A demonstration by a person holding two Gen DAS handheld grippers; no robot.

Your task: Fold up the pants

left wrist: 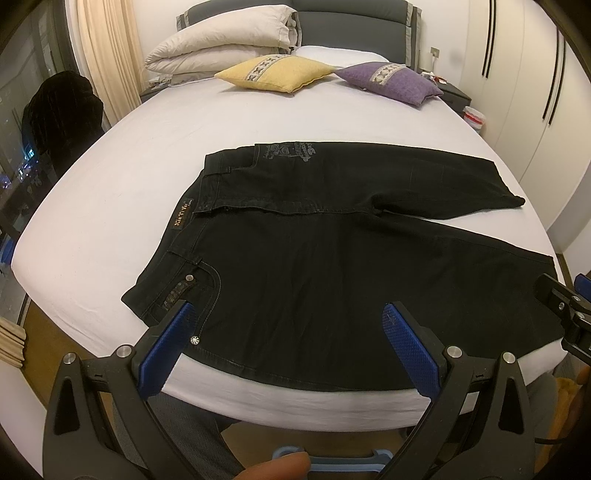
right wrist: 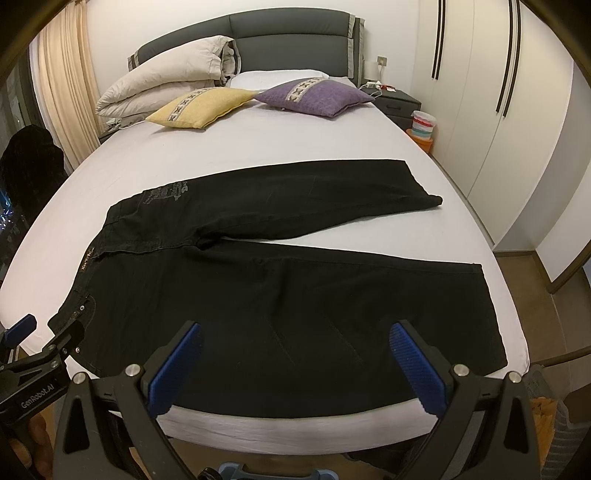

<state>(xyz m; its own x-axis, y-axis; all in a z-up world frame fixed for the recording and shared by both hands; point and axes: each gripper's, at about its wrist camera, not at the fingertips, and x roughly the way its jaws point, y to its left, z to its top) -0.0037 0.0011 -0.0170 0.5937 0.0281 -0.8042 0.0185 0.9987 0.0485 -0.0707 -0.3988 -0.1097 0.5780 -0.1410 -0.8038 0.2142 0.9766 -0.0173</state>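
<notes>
- Pants (left wrist: 332, 258): one pair, black denim, spread flat across the near end of the bed; waistband to the left, two legs running right and parted in a narrow V. A brown waistband label (left wrist: 182, 215), a pale printed graphic on the far hip and small metal rivets by the near pocket are visible.
- Bed (left wrist: 110, 192): one, with a white sheet and a dark grey padded headboard (right wrist: 295, 33).
- Left gripper (left wrist: 288, 325): one, two blue-padded fingers (left wrist: 168, 354) set wide apart, holding nothing; poised over the near edge of the pants by the pocket. It also shows at the left edge of the right wrist view.
- Right gripper (right wrist: 295, 343): one, jaws likewise spread with nothing between them; poised over the near leg, toward the hem end.
- Throw cushions: two, one yellow cushion (left wrist: 275, 72) and one purple cushion (left wrist: 391, 81), side by side near the head of the bed, each with a patterned band.
- Duvet (left wrist: 221, 40): one, cream, folded in a stack at the head, left side.
- Curtain (right wrist: 62, 85): one, cream, left wall.
- Dark garment (left wrist: 61, 110): one, draped at the left of the bed.
- Wardrobe (right wrist: 498, 110): one white unit on the right, long dark handles.
- Nightstand (right wrist: 395, 101): one visible, dark, right of the headboard.
- Fingertip (left wrist: 273, 467): one of the person's, at the lower edge of the left wrist view.
</notes>
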